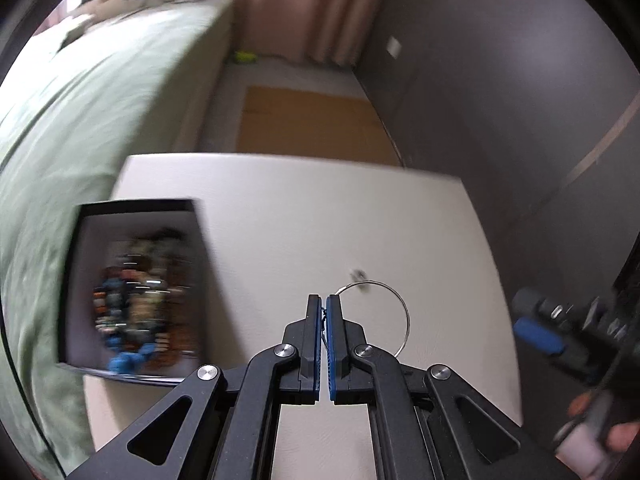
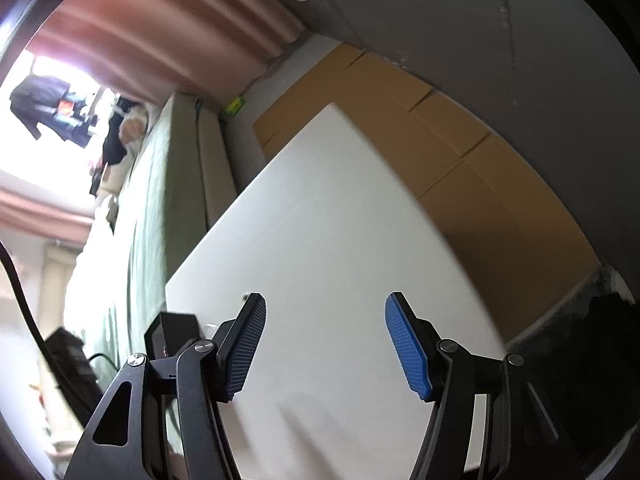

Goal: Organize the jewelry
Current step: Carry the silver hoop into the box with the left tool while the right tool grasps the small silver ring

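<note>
My left gripper [image 1: 324, 300] is shut on a thin silver wire bangle [image 1: 402, 308] with a small charm [image 1: 358, 276], held just above the white table [image 1: 300, 220]. A black jewelry box [image 1: 132, 288], open and white inside, sits at the table's left edge and holds several beaded bracelets [image 1: 136, 320], blurred by motion. My right gripper [image 2: 325, 312] is open and empty over the white table [image 2: 340, 220]; it also shows at the right edge of the left wrist view [image 1: 560, 328]. The black box [image 2: 172, 336] shows partly behind its left finger.
A bed with a green cover [image 1: 80, 100] runs along the table's left side. Flat brown cardboard [image 1: 312, 124] lies on the floor beyond the table. A grey wall [image 1: 500, 80] stands to the right, pink curtains [image 1: 304, 4] at the back.
</note>
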`<act>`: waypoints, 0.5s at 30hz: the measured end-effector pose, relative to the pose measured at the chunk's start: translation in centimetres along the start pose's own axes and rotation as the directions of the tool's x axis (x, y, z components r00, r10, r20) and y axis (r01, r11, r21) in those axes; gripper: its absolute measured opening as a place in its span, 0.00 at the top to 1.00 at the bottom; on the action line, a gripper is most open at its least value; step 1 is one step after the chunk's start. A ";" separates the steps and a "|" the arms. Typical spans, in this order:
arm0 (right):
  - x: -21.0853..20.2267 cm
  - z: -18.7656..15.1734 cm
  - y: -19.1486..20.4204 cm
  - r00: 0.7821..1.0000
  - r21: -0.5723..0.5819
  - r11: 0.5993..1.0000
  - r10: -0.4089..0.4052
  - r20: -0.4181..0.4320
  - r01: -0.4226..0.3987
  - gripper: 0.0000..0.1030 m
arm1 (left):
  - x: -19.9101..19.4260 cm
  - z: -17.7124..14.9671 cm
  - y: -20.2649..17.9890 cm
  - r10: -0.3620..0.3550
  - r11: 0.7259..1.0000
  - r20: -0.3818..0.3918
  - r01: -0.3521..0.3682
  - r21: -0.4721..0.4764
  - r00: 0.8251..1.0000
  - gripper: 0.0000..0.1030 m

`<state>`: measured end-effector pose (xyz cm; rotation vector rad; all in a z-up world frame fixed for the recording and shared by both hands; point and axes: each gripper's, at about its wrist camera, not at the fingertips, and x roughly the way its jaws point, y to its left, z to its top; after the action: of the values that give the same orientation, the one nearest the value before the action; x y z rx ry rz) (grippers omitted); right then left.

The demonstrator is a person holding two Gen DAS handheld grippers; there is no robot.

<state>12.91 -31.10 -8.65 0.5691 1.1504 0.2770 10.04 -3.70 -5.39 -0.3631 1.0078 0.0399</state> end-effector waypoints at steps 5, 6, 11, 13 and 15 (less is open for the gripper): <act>1.9 -0.8 3.2 1.000 -0.097 0.995 0.020 0.004 -0.019 0.40 | -3.1 1.7 3.4 -0.010 0.997 0.070 0.015 -0.070 0.998 0.99; 2.1 -0.9 3.6 1.000 -0.111 0.994 0.019 0.003 -0.019 0.42 | -3.6 1.8 4.0 -0.006 0.997 0.080 0.012 -0.077 0.997 0.99; 4.8 -1.1 6.4 1.000 -0.180 0.984 0.017 -0.017 -0.019 0.58 | -4.6 2.3 7.0 0.008 0.994 0.097 0.003 -0.112 0.995 0.99; 5.7 -1.0 7.2 1.000 -0.201 0.980 0.000 -0.023 -0.005 0.64 | -4.9 2.5 8.2 0.007 0.991 0.100 0.007 -0.133 0.995 0.99; 6.8 -0.9 7.6 0.999 -0.219 0.976 -0.015 -0.039 0.006 0.68 | -5.0 2.8 9.4 0.010 0.988 0.107 0.006 -0.155 0.994 0.99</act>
<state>15.38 -21.21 -9.98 0.3641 1.1439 0.4020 7.79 6.65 -2.45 -0.4969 0.9008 0.1390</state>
